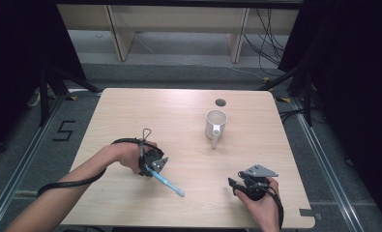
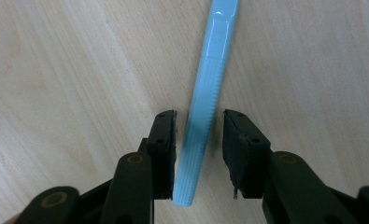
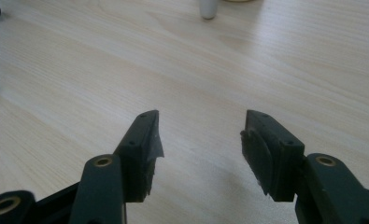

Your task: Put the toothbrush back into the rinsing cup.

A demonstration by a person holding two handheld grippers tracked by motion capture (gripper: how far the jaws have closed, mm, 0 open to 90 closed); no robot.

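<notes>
My left tongs (image 2: 198, 135) stood narrow astride toothbrush (image 2: 205, 98) handle end, not yet pinching; toothbrush lay flat on surface (image 1: 130, 111). Risk: end grip, so brush could pivot, droop or slip. Right tongs (image 3: 201, 140) wide, empty, idle.

In the left gripper view the top edge is cutting off the toothbrush (image 2: 202, 107), so its head is lying out of sight. In the right gripper view the left edge is slicing the toothbrush to a sliver, and the top edge is leaving just the handle tip of the mug (image 3: 208, 9). In the high view the left claw (image 1: 155, 166) is covering the toothbrush's near end.
</notes>
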